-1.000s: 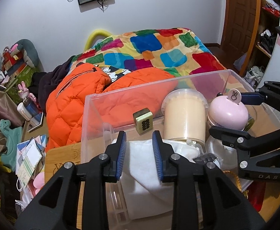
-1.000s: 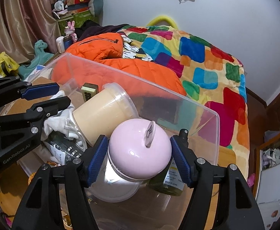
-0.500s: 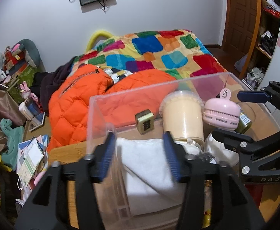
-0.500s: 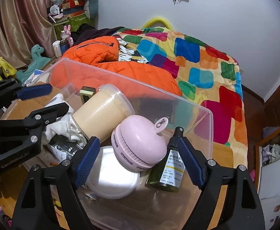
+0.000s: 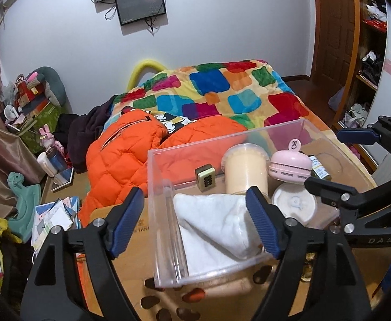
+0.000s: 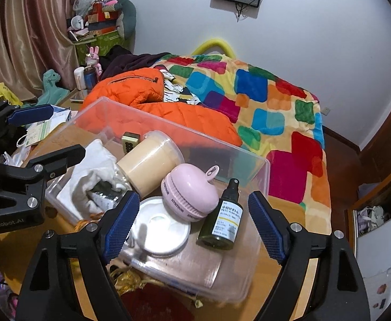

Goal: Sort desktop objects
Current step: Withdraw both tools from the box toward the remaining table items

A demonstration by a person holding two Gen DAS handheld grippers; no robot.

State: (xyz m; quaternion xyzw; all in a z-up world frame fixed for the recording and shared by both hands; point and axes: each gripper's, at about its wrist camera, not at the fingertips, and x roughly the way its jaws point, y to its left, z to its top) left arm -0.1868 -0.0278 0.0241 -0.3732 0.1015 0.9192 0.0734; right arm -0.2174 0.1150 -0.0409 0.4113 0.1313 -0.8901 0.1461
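Observation:
A clear plastic box (image 5: 152,165) (image 6: 168,131) stands on the wooden desk. It holds a white cloth (image 5: 217,222) (image 6: 93,165), a mahjong tile (image 5: 206,179), a cream jar (image 5: 245,171) (image 6: 150,160), a pink round case (image 5: 289,165) (image 6: 190,195), a white round lid (image 6: 160,230) and a green spray bottle (image 6: 222,222). My left gripper (image 5: 194,200) hovers above the cloth at the box's left end, its jaws opening and touching nothing. My right gripper (image 6: 192,200) stands open above the pink case and bottle, holding nothing.
Behind the desk (image 5: 131,254) lies a bed with a colourful checked blanket (image 5: 222,88) and an orange jacket (image 5: 120,155). Papers (image 5: 53,216) and toys crowd the left side. A gold and red item (image 6: 147,299) lies in front of the box.
Both grippers opened and lifted back from the box. The left let go of the white cloth. The right released the pink case, which now rests tilted beside the jar.

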